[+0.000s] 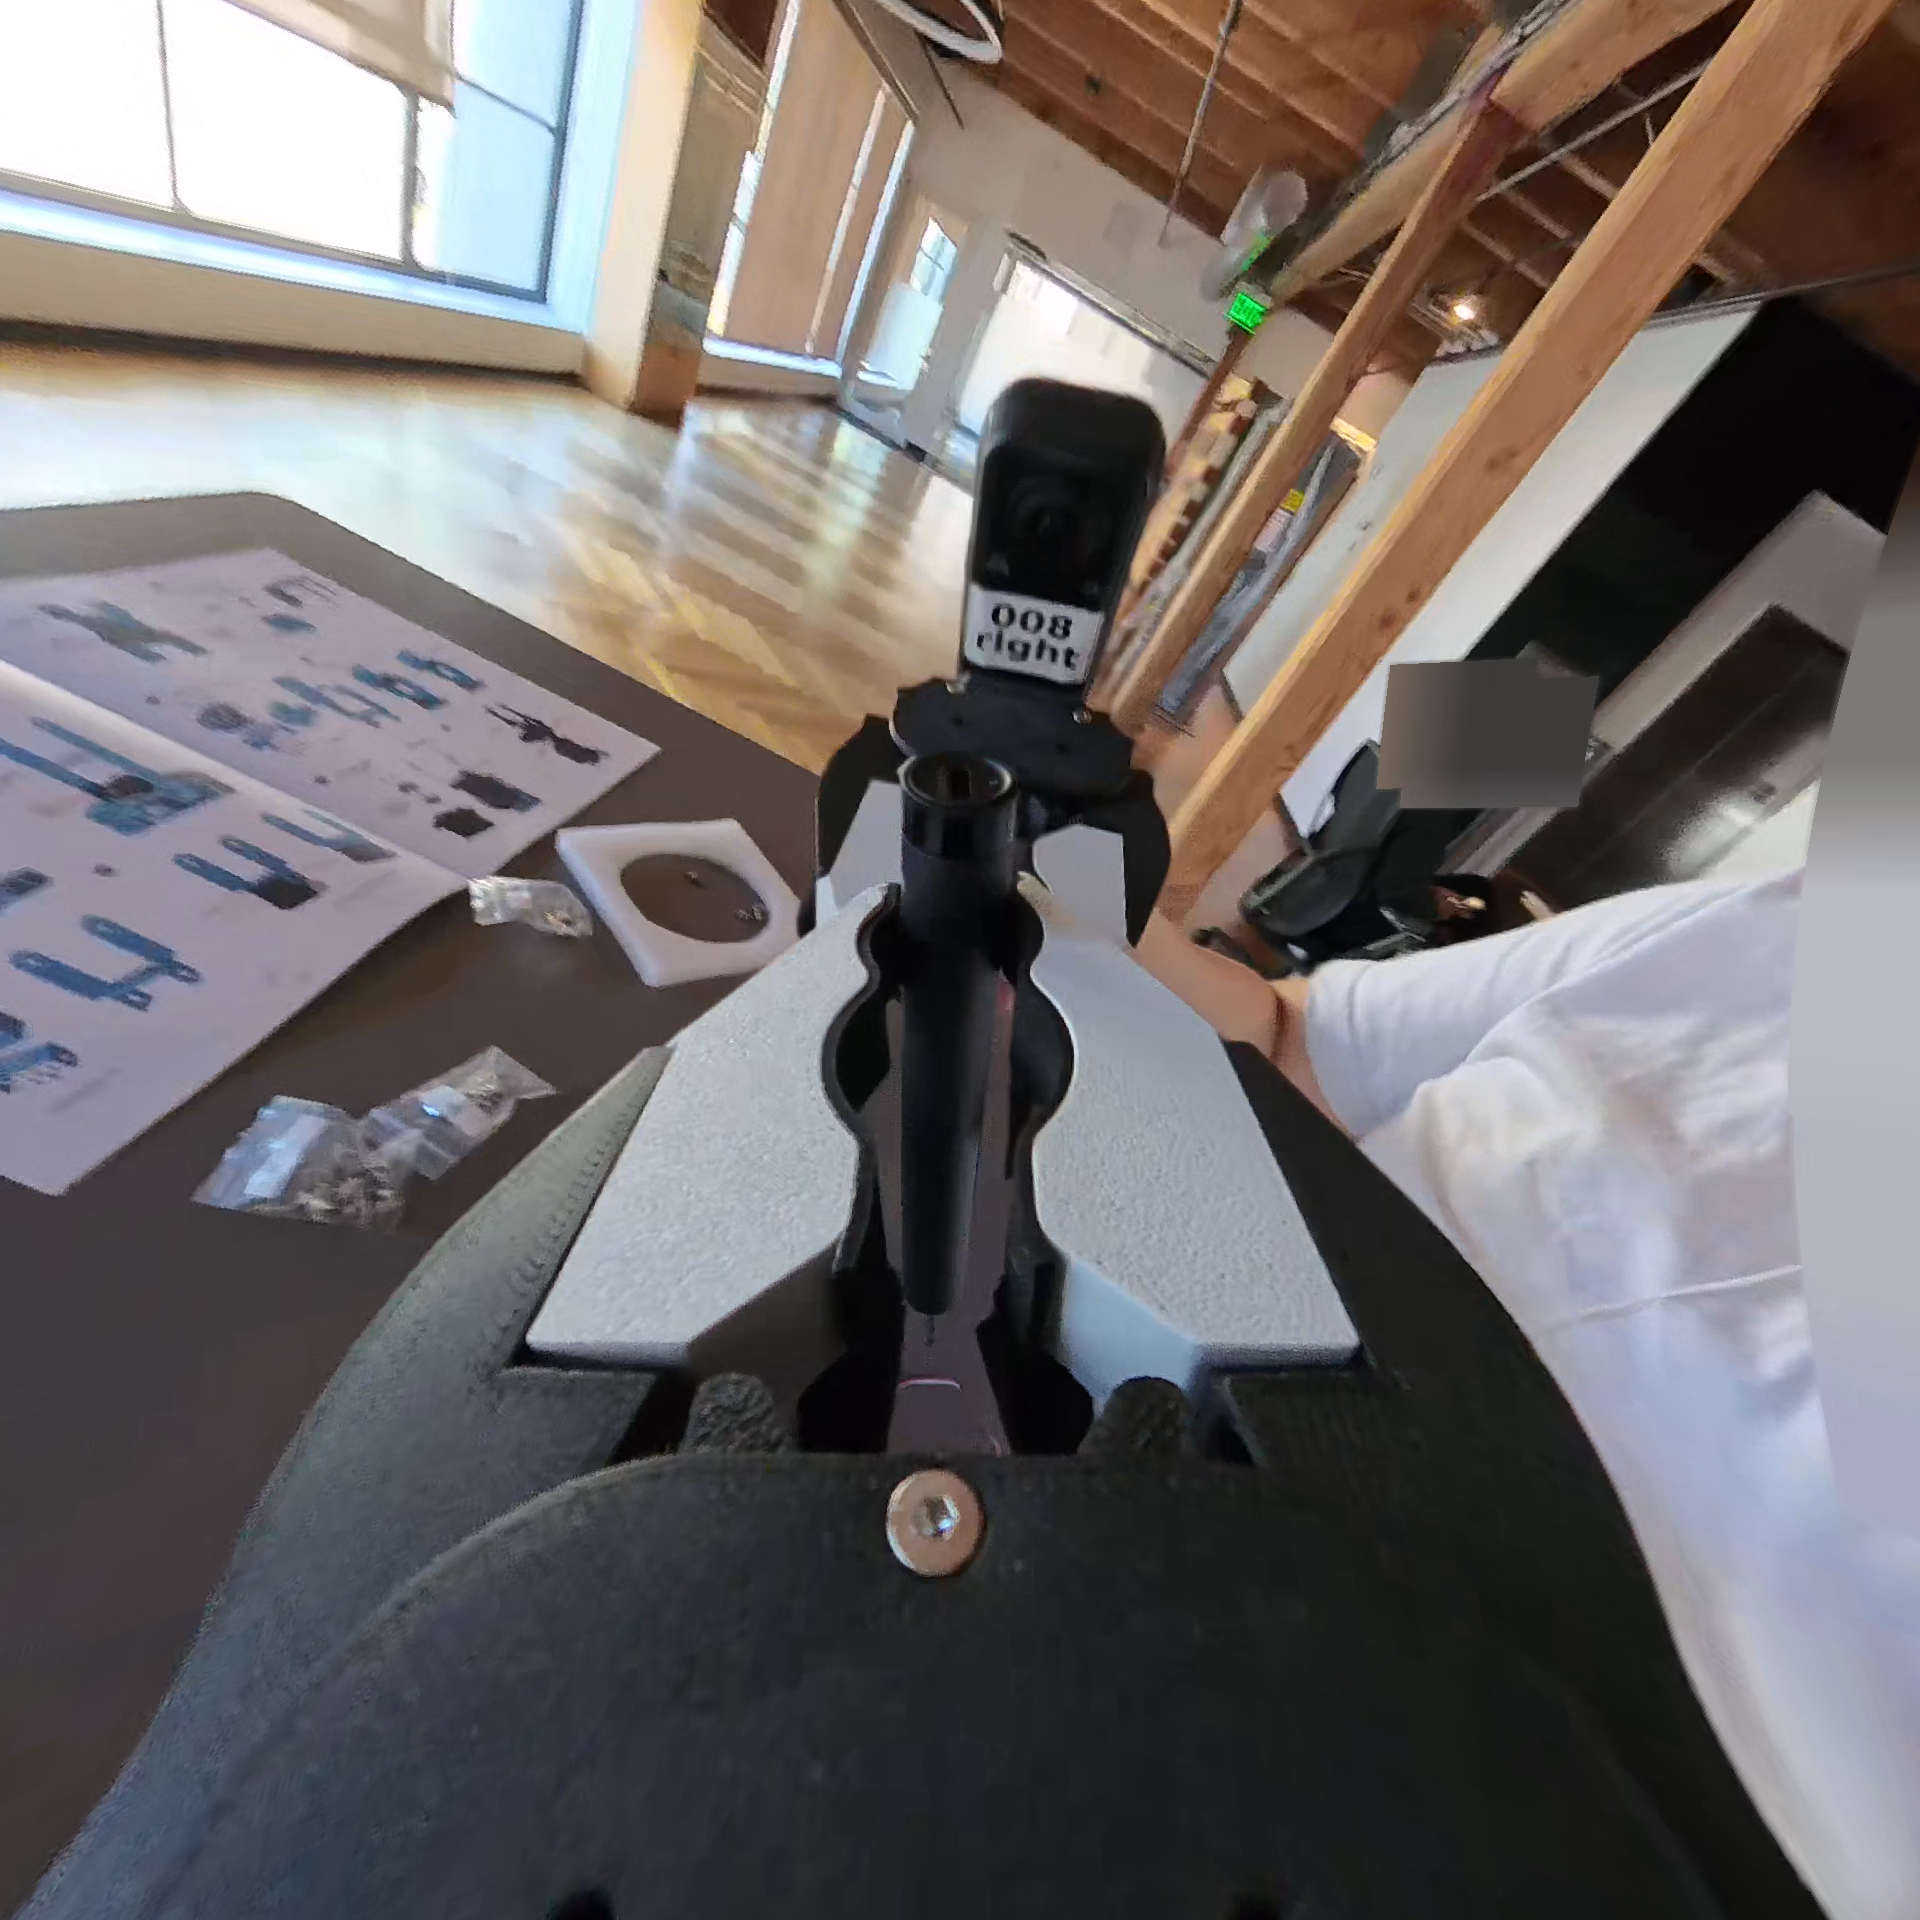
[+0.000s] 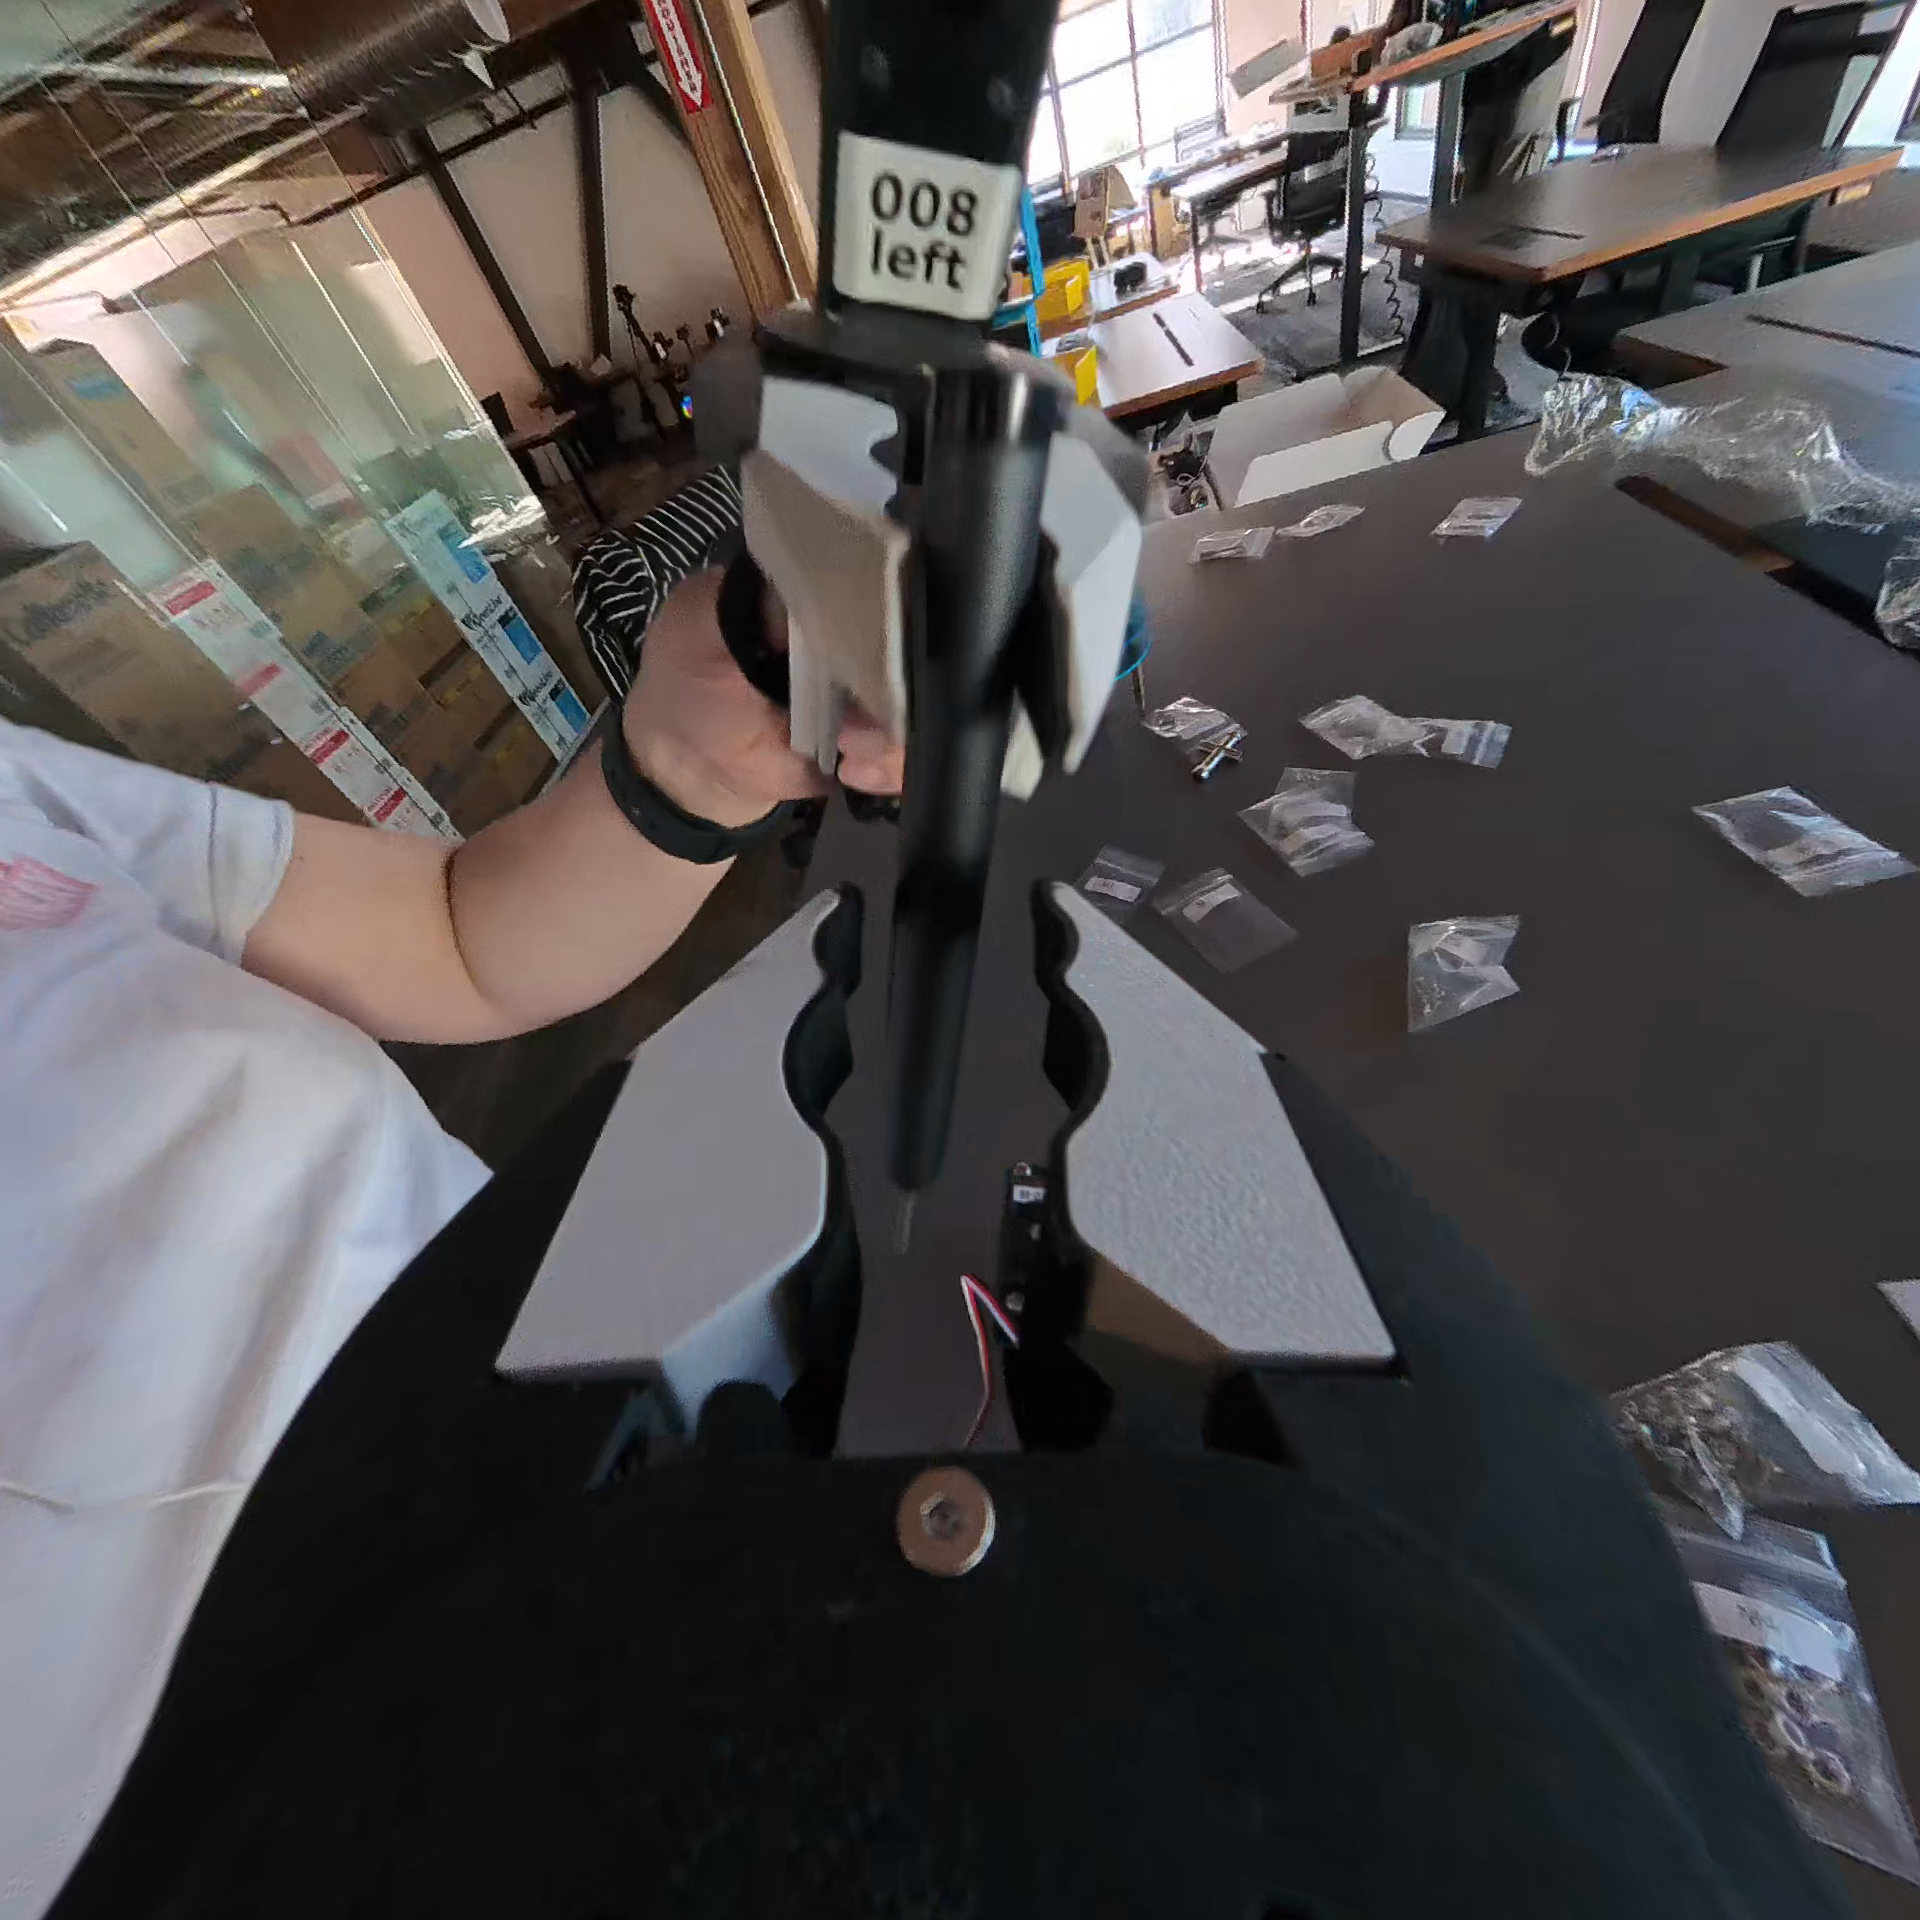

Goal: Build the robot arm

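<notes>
My left gripper (image 1: 956, 914) is shut on a black pen-shaped screwdriver (image 1: 935, 1091), thick end up and tip down. In the right wrist view the left gripper (image 2: 935, 758) faces me, a hand around its handle. The screwdriver (image 2: 956, 831) reaches down between the fingers of my right gripper (image 2: 945, 899). Its tip ends beside a small black part (image 2: 1027, 1236) with red, white and black wires. The right jaws stand a narrow gap apart around that part, which lies against the right finger. The right gripper (image 1: 940, 878) shows just beyond the left fingertips.
The dark table (image 2: 1558, 675) carries several small clear bags of hardware (image 2: 1304, 821) (image 1: 312, 1153) and a small metal cross wrench (image 2: 1210, 750). Printed instruction sheets (image 1: 208, 831) and a white foam square with a round hole (image 1: 675, 883) lie at left. Crumpled clear wrap (image 2: 1704, 436) lies far right. Some 5 centimeters of space lies between my two pairs of fingers.
</notes>
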